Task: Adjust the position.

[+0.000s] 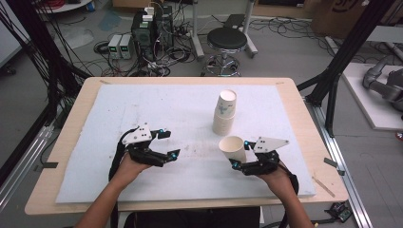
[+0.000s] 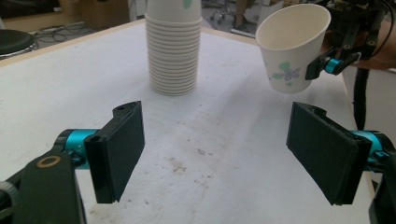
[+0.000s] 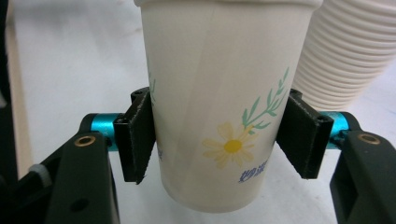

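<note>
Paper cup (image 3: 219, 107) empty — clamped in right gripper (image 3: 224, 135), beside cup stack (image 1: 224, 114), left gripper (image 2: 224, 154) wide open

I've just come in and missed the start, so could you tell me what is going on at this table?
A person works with a gripper in each hand. The right gripper holds a single paper cup by its sides, lifted off the white mat beside the stack of cups. The left gripper hangs open over the mat with nothing between its jaws.

open tongs (image 2: 217, 154), cup stack (image 2: 173, 51), held cup (image 2: 290, 46)
</note>
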`<state>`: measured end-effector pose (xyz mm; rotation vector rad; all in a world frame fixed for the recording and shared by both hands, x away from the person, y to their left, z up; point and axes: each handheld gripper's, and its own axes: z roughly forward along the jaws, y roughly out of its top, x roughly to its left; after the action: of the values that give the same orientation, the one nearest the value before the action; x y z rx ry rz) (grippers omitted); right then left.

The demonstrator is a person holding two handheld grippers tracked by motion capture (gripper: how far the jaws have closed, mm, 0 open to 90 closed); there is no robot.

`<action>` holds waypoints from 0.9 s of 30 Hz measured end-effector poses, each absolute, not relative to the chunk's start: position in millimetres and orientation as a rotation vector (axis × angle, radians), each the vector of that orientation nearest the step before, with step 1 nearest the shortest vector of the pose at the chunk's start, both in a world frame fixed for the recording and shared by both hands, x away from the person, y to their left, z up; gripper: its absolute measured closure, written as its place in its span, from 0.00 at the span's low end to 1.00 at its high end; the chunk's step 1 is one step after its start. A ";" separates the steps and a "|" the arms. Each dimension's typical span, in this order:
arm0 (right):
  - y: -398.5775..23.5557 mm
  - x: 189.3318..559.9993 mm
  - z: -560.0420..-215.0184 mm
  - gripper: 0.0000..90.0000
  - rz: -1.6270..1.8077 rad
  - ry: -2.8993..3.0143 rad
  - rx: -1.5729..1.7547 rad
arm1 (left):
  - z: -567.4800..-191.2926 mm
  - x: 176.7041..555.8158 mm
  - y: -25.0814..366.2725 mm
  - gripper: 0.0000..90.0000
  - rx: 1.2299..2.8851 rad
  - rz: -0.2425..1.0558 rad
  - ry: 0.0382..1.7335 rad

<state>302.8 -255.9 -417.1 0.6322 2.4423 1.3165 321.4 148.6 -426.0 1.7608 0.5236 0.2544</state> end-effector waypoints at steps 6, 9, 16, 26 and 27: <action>-271.4 303.0 -417.8 0.39 1.392 2.318 0.712 | -435.1 321.7 159.0 0.22 1.727 0.289 0.563; -277.5 301.8 -417.5 0.39 1.426 2.254 0.745 | -436.9 322.2 161.0 0.22 1.727 0.294 0.570; -289.0 300.2 -415.3 0.39 1.464 2.152 0.799 | -436.4 322.6 164.4 0.22 1.707 0.308 0.569; -297.7 298.5 -416.0 0.39 1.449 2.103 0.845 | -434.2 321.8 167.7 0.21 1.688 0.331 0.583; -298.9 298.2 -416.0 0.39 1.447 2.093 0.853 | -433.9 322.1 168.4 0.21 1.686 0.332 0.583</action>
<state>298.2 -298.9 -416.0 0.8533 2.0933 1.4469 322.1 168.4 -433.9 1.6855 0.5834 0.3321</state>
